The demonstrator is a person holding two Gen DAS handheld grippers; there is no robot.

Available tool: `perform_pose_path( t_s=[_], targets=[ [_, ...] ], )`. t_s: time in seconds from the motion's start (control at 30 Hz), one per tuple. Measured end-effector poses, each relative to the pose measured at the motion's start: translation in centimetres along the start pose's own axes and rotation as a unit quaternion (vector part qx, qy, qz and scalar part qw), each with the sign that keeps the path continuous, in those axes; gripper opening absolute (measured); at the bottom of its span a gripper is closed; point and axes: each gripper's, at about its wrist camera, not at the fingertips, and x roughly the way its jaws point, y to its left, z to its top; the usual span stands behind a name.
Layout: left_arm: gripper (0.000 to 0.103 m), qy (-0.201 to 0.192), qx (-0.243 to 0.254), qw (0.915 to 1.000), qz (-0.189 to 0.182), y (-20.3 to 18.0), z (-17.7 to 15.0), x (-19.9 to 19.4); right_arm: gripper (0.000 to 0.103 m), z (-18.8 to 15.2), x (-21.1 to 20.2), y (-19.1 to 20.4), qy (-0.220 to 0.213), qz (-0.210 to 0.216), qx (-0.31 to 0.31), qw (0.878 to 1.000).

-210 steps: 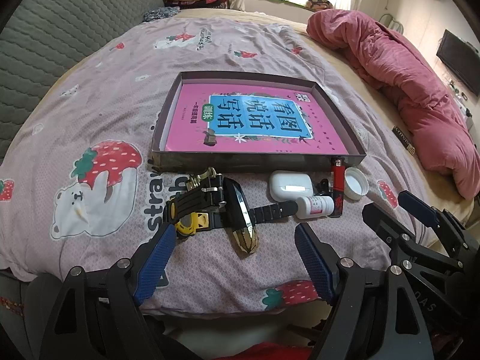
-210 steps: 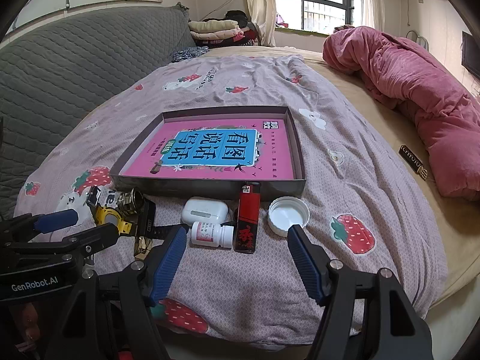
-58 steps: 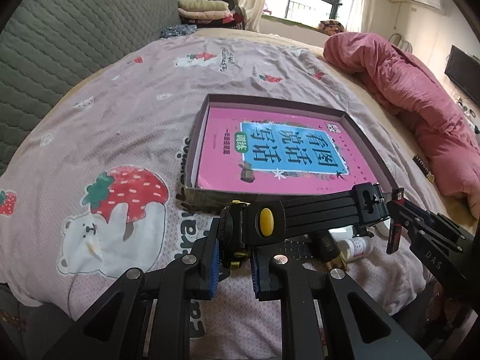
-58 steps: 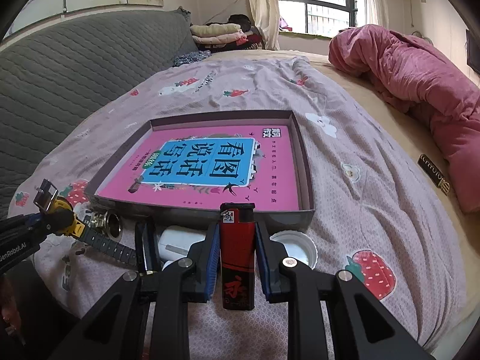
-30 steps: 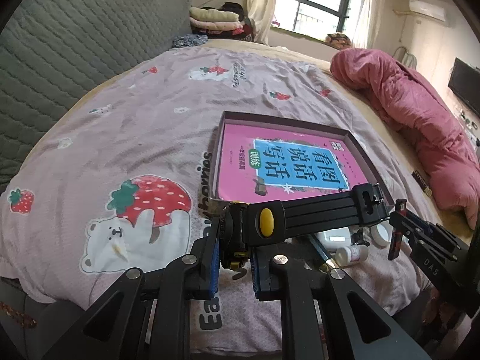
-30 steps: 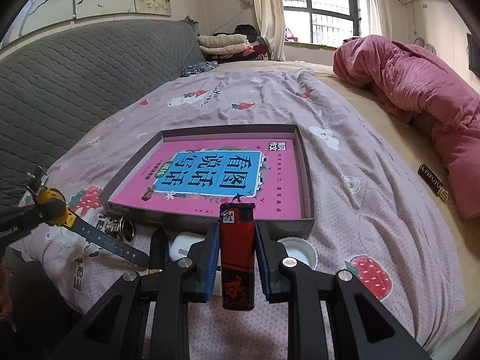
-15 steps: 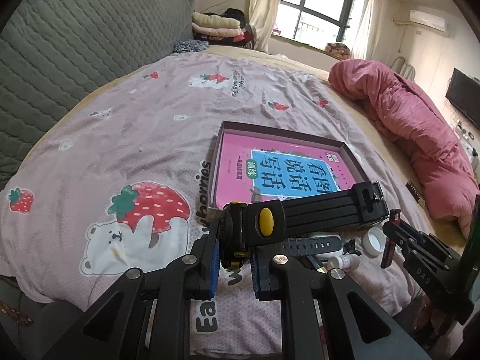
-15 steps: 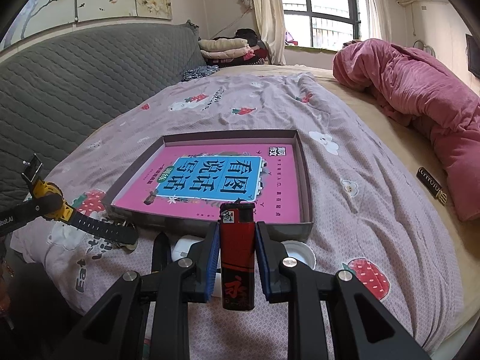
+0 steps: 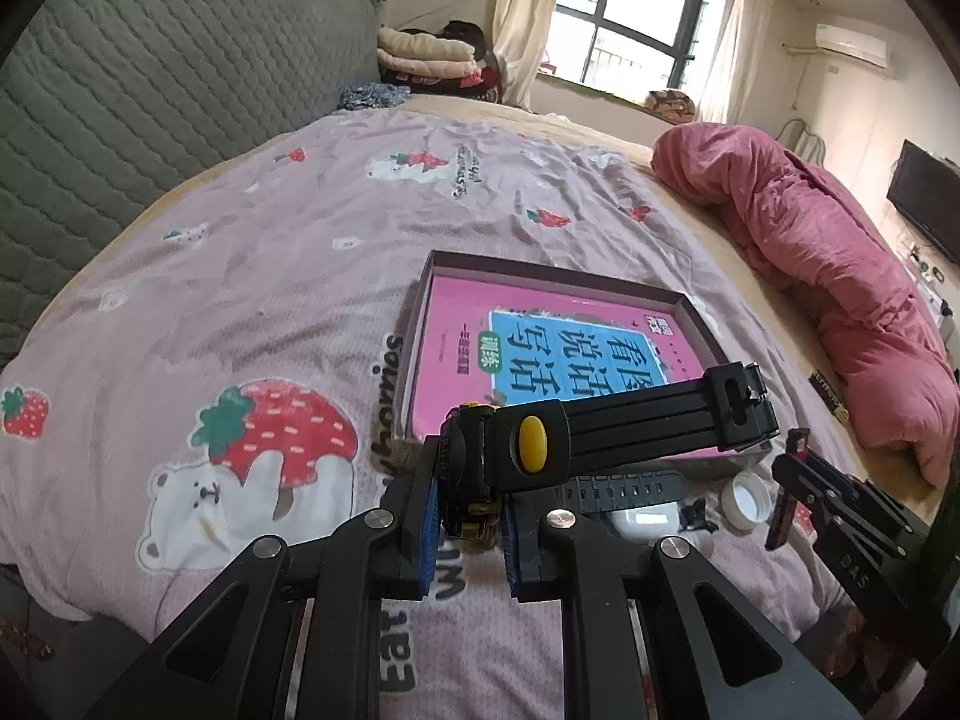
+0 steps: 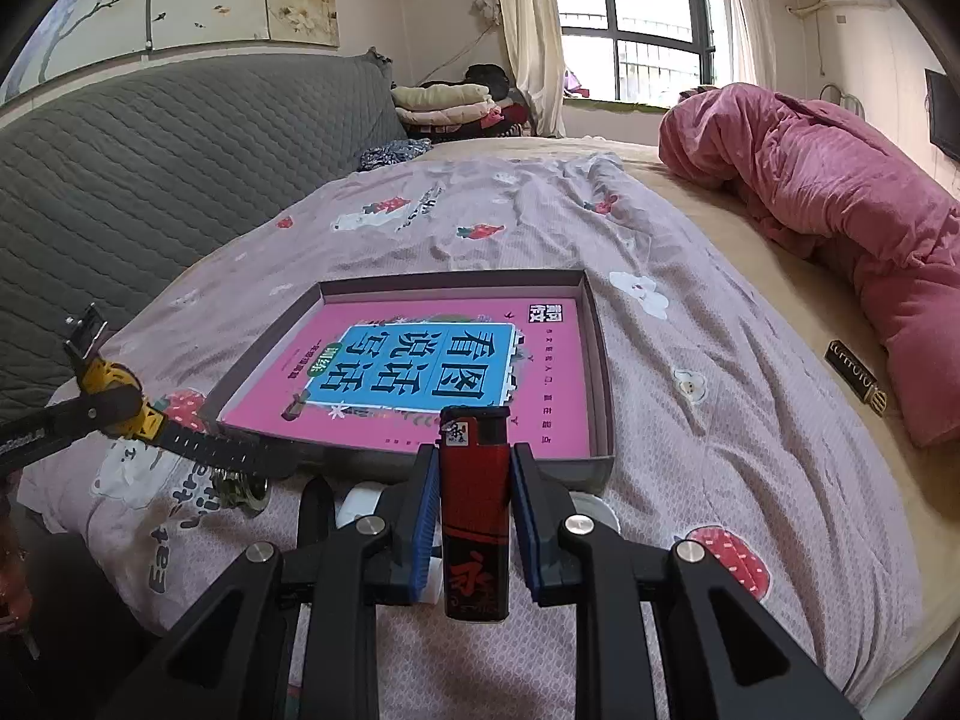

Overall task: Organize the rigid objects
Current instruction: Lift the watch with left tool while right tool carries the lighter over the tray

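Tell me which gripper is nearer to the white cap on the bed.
Right. The right gripper, holding the lighter, hangs just above the white cap; the left gripper, holding the watch, is further left.

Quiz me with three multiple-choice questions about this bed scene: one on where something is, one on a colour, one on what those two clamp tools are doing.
1. Where does the pink book lie?
A. Inside the shallow box on the bedspread
B. On the pink duvet
C. On the window sill

2. What colour is the body of the lighter?
A. Green
B. Red and black
C. White

3. What is the left gripper doing?
A. Open over the bottle cap
B. Shut on nothing
C. Shut on the watch, its jaws closed on the case

Answers:
1. A: both views show the book flat within the box walls.
2. B: in the right wrist view the right gripper holds it upright, red above and black below.
3. C: in the left wrist view the pads press on the yellow and black watch case, and the strap sticks out to the right.
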Motion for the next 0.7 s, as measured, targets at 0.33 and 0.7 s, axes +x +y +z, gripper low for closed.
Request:
perform_pose_path(
  t_s=[0.33, 0.7],
  targets=[
    [0.017, -0.007, -0.009, 0.9999, 0.004, -0.4, 1.8, 2.0, 0.024, 0.8, 0.4, -0.2, -0.006, -0.004, 0.001, 1.0],
    [0.017, -0.009, -0.01, 0.9998, 0.014, 0.0, 2.8, 4.5, 0.024, 2.0, 0.7, -0.5, -0.019, -0.011, 0.002, 1.0]
  ],
)
